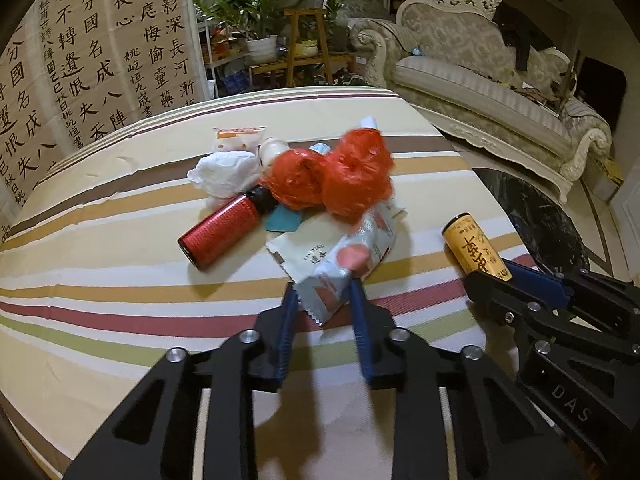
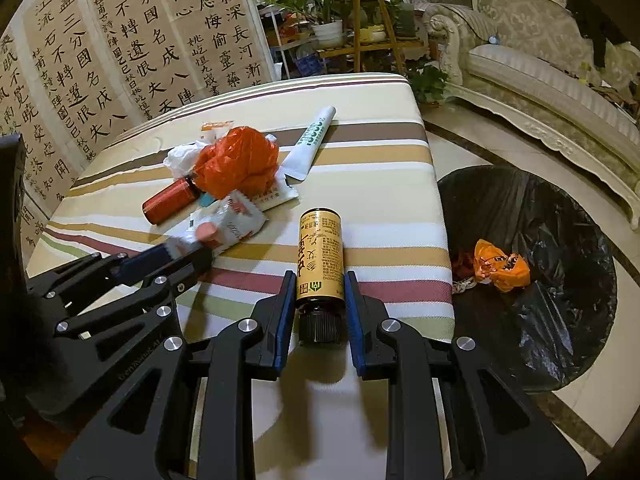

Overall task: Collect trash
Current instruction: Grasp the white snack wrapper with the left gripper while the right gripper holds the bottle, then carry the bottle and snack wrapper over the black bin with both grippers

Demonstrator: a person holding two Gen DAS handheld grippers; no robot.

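Right gripper (image 2: 316,292) pinches the yellow bottle (image 2: 320,256) near its black cap end; both blue pads sit against the bottle's sides, jaws closed onto it; bottle's long axis runs straight ahead along my fingers, cap toward me, base pointing out over the striped table (image 2: 380,168); whether it is lifted clear of the cloth I cannot tell.

Left gripper (image 1: 324,300) is clamped on the pale snack wrapper (image 1: 352,260); wrapper juts forward and up from between the pads, tail crumpled and blurred; behind it lies the rest of the pile, red plastic bag (image 1: 336,172), red bottle (image 1: 220,236), white tissue (image 1: 224,172), all near one another at mid-table.

Key relation: bin (image 2: 532,264) with black liner stands on the floor just off the table's right edge, to the right of the yellow bottle; right gripper is the nearer one; left gripper sits on the far side and would have to cross over.

My judgement: swing the right load rightward past the table edge first; bottle lengthwise should drop cleanly into the liner, where an orange wrapper (image 2: 500,266) already lies.
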